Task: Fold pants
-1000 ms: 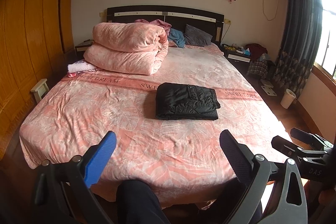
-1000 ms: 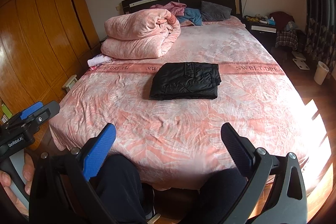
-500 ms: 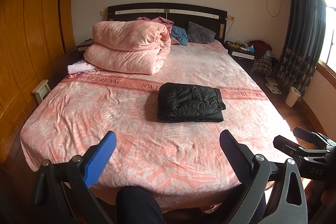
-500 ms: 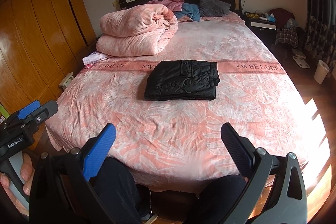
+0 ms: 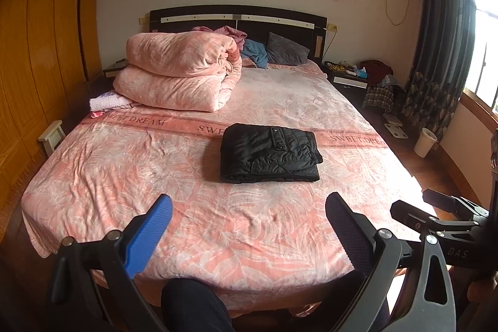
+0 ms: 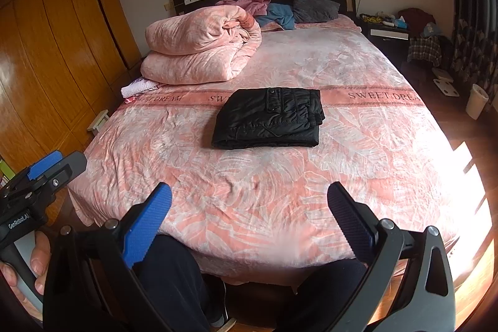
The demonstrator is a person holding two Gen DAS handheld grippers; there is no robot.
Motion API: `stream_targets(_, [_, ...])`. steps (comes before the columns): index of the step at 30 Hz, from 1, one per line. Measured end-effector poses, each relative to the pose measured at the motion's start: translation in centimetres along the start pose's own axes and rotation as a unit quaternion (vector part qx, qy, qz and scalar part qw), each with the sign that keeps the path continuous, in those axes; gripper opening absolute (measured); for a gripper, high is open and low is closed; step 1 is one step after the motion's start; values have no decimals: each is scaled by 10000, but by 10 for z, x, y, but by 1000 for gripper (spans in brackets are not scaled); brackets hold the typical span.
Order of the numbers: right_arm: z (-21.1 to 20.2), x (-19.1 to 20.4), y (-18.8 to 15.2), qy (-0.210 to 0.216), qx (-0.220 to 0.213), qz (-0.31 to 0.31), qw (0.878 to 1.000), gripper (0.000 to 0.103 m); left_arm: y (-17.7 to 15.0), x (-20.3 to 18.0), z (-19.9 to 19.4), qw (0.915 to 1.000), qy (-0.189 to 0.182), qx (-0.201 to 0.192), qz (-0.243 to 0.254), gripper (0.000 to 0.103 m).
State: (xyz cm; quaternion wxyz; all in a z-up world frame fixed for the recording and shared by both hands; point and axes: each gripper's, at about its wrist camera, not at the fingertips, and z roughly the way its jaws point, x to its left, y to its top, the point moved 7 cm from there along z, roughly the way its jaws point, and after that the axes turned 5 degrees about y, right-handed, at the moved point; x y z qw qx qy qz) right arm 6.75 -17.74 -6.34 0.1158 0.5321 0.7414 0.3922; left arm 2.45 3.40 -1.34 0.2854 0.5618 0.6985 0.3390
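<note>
The black pants (image 5: pixel 269 153) lie folded into a neat block in the middle of the bed (image 5: pixel 93 164), on the pink sheet. Their far edge covers part of the darker pink band that runs across the bed. The band has words on it: "SWEET DREAM" on the left, "SWE" cut off by the pants, and "SWEET DREA" on the right.

The left claw (image 5: pixel 249 217) is wide open and holds nothing. It hangs over the near edge of the bed, well apart from the pants. One finger is blue and one is black. The right claw (image 6: pixel 249 207) is wide open too and holds nothing, also near the foot of the bed.

In the right wrist view, the other claw shows at the left edge, and its handle reads "GenRobot.AI". In the left wrist view, the other claw shows at the right edge with the letters "DAS" on it.

A big pink quilt (image 5: pixel 180 70) is rolled up on the far left of the bed. A small white cloth (image 5: pixel 107 101) lies just beside it.
</note>
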Motion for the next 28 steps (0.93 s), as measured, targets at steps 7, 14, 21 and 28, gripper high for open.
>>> stream_targets(7, [-3,-2,0,-20,-57,30,10000,100,0,3,-1,10000,43,-29,22,99])
stream_targets(14, [-4,-1,0,-31,-71,12,10000,100,1,4,-4,9999,93,-70,27,99])
stream_targets(21, [-4,0,0,-15,-73,22,10000,100,1,3,-5,9999,92,-84,55,99])
stream_targets(28, [-6,1,-1,-12,-76,22,10000,100,3,5,-9,9998,158,-102,26,99])
